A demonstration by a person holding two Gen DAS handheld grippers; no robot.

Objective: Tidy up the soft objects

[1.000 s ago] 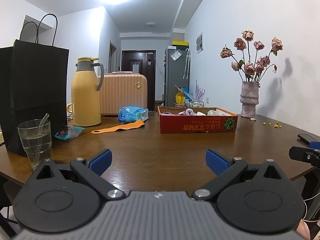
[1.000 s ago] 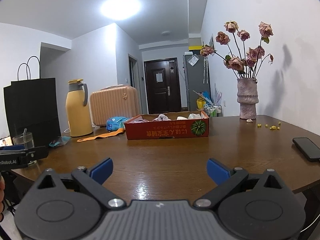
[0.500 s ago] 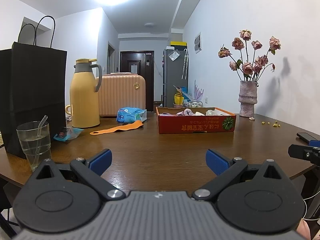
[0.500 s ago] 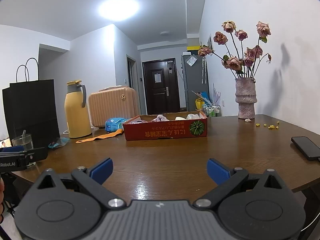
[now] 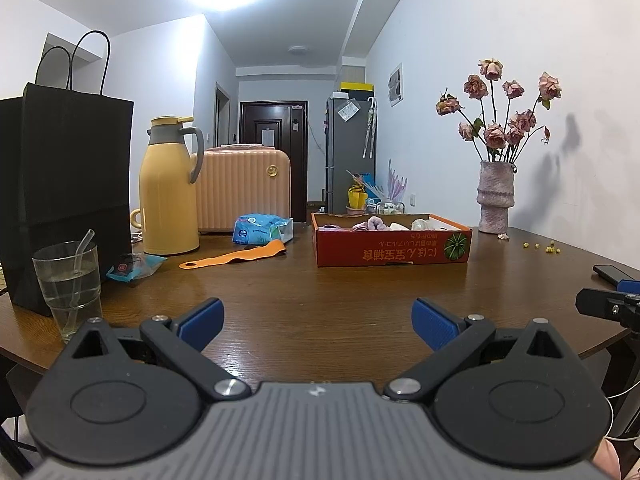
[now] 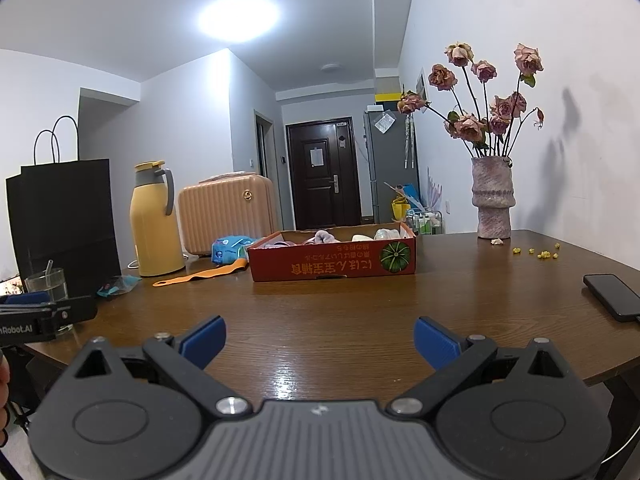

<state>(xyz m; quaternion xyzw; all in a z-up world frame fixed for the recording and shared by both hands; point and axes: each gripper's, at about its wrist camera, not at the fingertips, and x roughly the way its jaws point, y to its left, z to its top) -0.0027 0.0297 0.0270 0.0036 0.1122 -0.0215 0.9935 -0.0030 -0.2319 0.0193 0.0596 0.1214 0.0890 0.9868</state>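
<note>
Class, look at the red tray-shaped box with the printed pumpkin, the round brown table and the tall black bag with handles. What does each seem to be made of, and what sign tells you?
Red box: probably printed cardboard, matte, with thin folded walls.
Brown table: looks like varnished wood, with visible grain and glossy reflections.
Black bag: likely matte paper, standing stiffly with a sharp crease.

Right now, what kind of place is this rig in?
Most likely a home, an apartment dining area: a round wooden table with a vase of dried roses, a fridge and entry door down the hallway, and a suitcase.
</note>
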